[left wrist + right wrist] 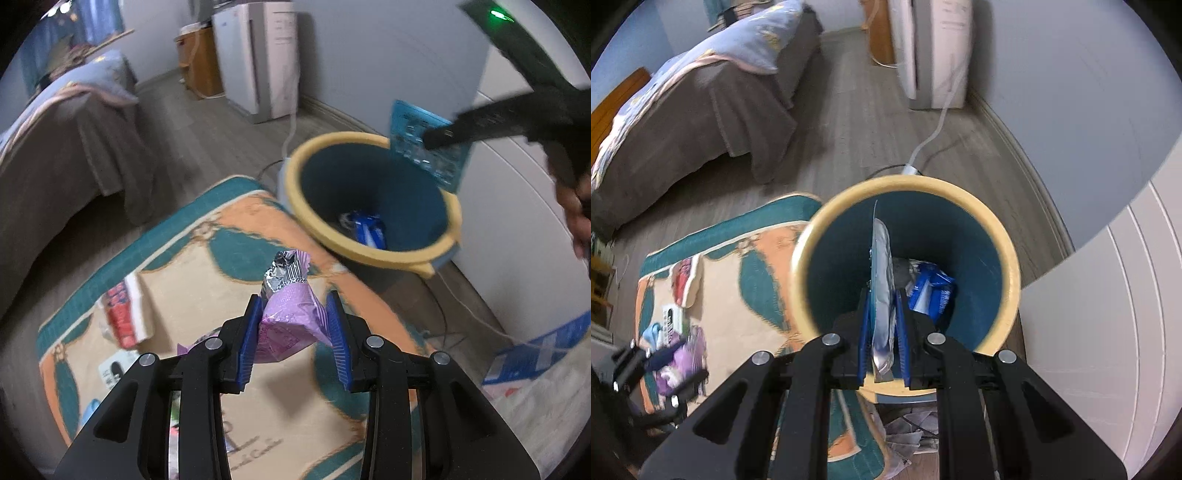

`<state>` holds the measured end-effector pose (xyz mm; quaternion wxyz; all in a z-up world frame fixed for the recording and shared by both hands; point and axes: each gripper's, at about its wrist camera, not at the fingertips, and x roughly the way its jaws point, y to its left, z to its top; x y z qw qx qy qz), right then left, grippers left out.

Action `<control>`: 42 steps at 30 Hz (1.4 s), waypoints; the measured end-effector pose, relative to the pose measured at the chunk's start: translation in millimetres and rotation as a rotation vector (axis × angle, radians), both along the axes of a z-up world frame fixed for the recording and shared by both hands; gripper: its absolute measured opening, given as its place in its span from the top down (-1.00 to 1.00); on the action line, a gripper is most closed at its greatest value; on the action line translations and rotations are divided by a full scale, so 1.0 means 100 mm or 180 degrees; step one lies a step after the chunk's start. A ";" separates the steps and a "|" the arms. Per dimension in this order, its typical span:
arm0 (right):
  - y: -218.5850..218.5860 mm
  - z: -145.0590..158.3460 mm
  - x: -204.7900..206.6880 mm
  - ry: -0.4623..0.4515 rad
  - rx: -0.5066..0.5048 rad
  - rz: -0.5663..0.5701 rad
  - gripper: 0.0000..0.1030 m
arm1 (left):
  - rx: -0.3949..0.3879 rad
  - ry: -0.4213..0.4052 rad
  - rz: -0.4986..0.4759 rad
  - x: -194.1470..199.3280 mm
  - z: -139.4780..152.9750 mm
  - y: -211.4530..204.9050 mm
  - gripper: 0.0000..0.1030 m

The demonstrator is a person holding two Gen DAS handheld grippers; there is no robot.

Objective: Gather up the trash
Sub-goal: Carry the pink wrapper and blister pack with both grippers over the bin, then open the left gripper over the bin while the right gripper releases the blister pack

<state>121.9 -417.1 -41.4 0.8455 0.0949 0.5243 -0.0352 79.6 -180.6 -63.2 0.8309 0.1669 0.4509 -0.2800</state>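
My left gripper [294,312] is shut on a crumpled purple wrapper [291,317] and holds it above the patterned rug [177,266], short of the bin. The bin [364,254] is teal with a yellow rim and holds a blue wrapper [367,227]. My right gripper [882,314] is shut on a flat teal and silver packet [882,280], held edge-on over the bin's mouth [812,240]. In the left wrist view the right gripper [437,138] grips that packet [424,147] above the far rim. The left gripper with its purple wrapper [677,363] shows at lower left in the right wrist view.
More litter lies on the rug: a red and white packet [123,317] and a white label [110,371]. A bed [55,140] stands left, a white appliance [258,55] at the back wall, a white cabinet [517,221] to the right. Crumpled paper [912,428] lies beside the bin.
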 end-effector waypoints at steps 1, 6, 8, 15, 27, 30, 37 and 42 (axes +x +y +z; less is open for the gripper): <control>-0.04 -0.04 0.01 0.0035 0.0032 -0.0035 0.75 | 0.0008 -0.0003 -0.0058 -0.03 -0.01 -0.06 0.28; -0.09 -0.21 0.03 0.0147 0.0133 -0.0119 0.75 | 0.0015 0.0011 -0.0213 -0.11 -0.09 -0.35 0.28; -0.10 -0.23 0.04 0.0153 0.0158 -0.0120 0.75 | -0.0028 0.0078 -0.0223 -0.11 -0.12 -0.46 0.28; -0.30 -0.30 0.03 0.0137 0.0303 -0.0286 0.75 | -0.0009 0.0037 -0.0326 -0.02 -0.14 -0.78 0.28; -0.73 -0.54 0.00 0.0163 0.0742 -0.0889 0.75 | -0.0015 -0.0238 -0.0417 0.42 0.06 -1.21 0.26; -0.78 -0.51 0.00 0.0074 0.0824 -0.0972 0.75 | -0.0057 -0.0278 -0.0379 0.50 0.06 -1.25 0.25; -0.78 -0.49 0.01 0.0013 0.0884 -0.1060 0.74 | -0.0329 -0.0296 -0.0129 0.64 0.09 -1.21 0.16; -0.75 -0.49 0.03 -0.0011 0.0910 -0.1023 0.71 | -0.0354 -0.0358 -0.0082 0.67 0.11 -1.17 -0.04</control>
